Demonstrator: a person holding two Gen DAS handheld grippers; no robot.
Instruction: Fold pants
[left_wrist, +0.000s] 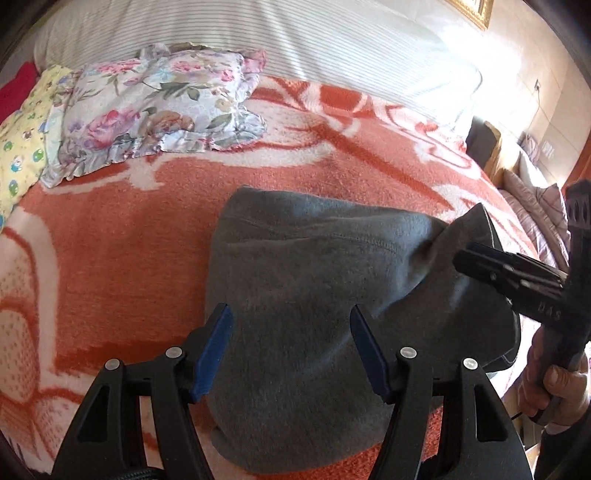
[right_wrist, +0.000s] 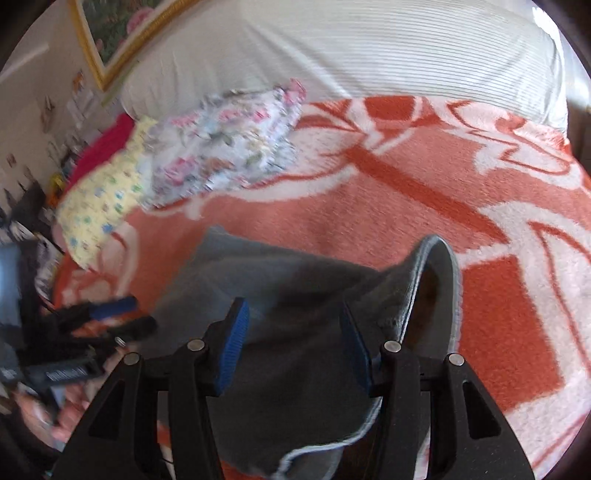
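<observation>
The left gripper (left_wrist: 291, 350) is hovering with jaws apart over the grey pants (left_wrist: 332, 280), gripping nothing. The pants are lying folded on the orange blanket (left_wrist: 129, 236) of the bed. The right gripper (right_wrist: 291, 347) is clamping a raised corner of the pants.

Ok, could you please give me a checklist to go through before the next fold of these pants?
1. Left claw open, holding nothing: ok.
2. Right claw gripping the grey pants: cannot tell.
3. Pants lying flat: not ok, the corner by the right claw stands up.
4. Floral pillow apart from the pants: ok.
5. Blanket smooth beside the pants: ok.
</observation>
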